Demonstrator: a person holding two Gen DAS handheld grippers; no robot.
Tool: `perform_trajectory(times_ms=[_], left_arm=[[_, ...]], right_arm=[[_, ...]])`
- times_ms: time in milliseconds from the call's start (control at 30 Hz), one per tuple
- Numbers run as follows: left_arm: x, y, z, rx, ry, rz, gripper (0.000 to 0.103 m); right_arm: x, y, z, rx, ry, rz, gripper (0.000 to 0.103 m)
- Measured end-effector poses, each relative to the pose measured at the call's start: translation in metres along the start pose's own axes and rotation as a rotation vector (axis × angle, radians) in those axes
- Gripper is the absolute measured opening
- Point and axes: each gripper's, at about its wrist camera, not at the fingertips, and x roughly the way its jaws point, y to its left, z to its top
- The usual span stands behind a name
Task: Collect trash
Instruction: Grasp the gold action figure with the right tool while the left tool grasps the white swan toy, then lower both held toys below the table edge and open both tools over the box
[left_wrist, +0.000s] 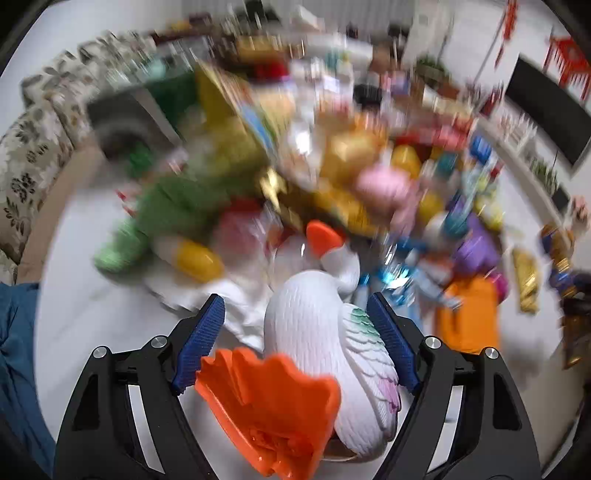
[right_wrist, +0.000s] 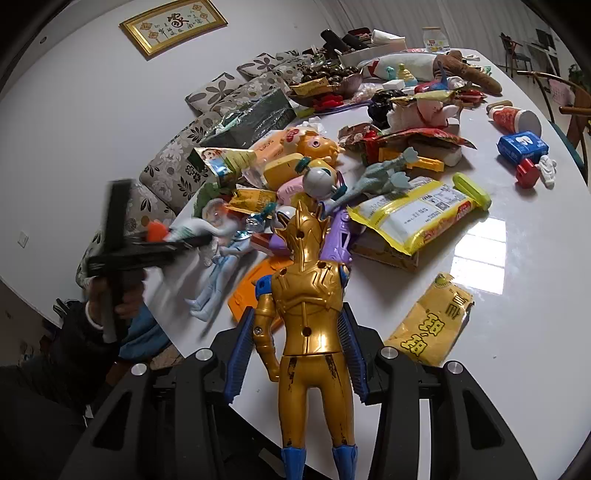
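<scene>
My left gripper (left_wrist: 295, 310) holds a white toy duck (left_wrist: 321, 332) with orange feet and an orange beak between its blue pads, above the white table; the view is blurred by motion. My right gripper (right_wrist: 295, 325) is shut on a gold action figure (right_wrist: 310, 295) with blue boots, held upright over the table's near edge. The left gripper with the duck (right_wrist: 184, 230) also shows at the left of the right wrist view. Trash lies in the pile: a yellow snack bag (right_wrist: 413, 218), a crumpled yellow wrapper (right_wrist: 432, 321) and red wrappers (right_wrist: 413, 138).
The white table (right_wrist: 517, 280) holds a dense pile of toys and packets: a pale figure (right_wrist: 218, 277), a grey dinosaur (right_wrist: 376, 175), an orange plate (right_wrist: 255, 288), a blue box (right_wrist: 522, 146), a red cup (right_wrist: 513, 118). A floral sofa (right_wrist: 177, 166) stands behind.
</scene>
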Motion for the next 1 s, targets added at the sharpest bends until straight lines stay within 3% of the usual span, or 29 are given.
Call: perform_trajectory(times_ms=[67,167,300,433,600,800,833,900,1000], left_arm=[[-0.037,0.002,0.001,-0.013,-0.120,-0.033,0.077],[-0.085,0.001,0.000,-0.011,-0.243,-0.019,0.077],[-0.135,-0.023,-0.018,0.066,-0.324,-0.047,0.077],[-0.156,-0.065,-0.057,0.184,-0.353,-0.101,0.078],[-0.149,-0.090,-0.118,0.275,-0.247,-0.171,0.078],[-0.068,-0.096,-0.187,0.347,-0.017,-0.227,0.079],[-0.053,-0.097,-0.199,0.376,0.011,-0.217,0.081],[-0.014,-0.092,-0.222,0.415,0.072,-0.152,0.081],[0.020,-0.076,-0.238,0.384,0.141,-0.107,0.081]], right_arm=[[-0.002,0.003,0.001,0.001,-0.009,0.006,0.045],[-0.006,0.010,0.004,0.012,-0.032,0.046,0.045],[-0.017,0.029,-0.001,-0.009,-0.054,0.079,0.045],[-0.032,0.053,-0.026,-0.030,-0.030,0.144,0.045],[-0.034,0.083,-0.080,-0.070,0.064,0.201,0.045],[0.018,0.090,-0.140,-0.159,0.237,0.172,0.047],[0.033,0.086,-0.150,-0.180,0.268,0.157,0.065],[0.058,0.077,-0.165,-0.205,0.297,0.119,0.081],[0.075,0.056,-0.173,-0.193,0.324,0.080,0.067]])
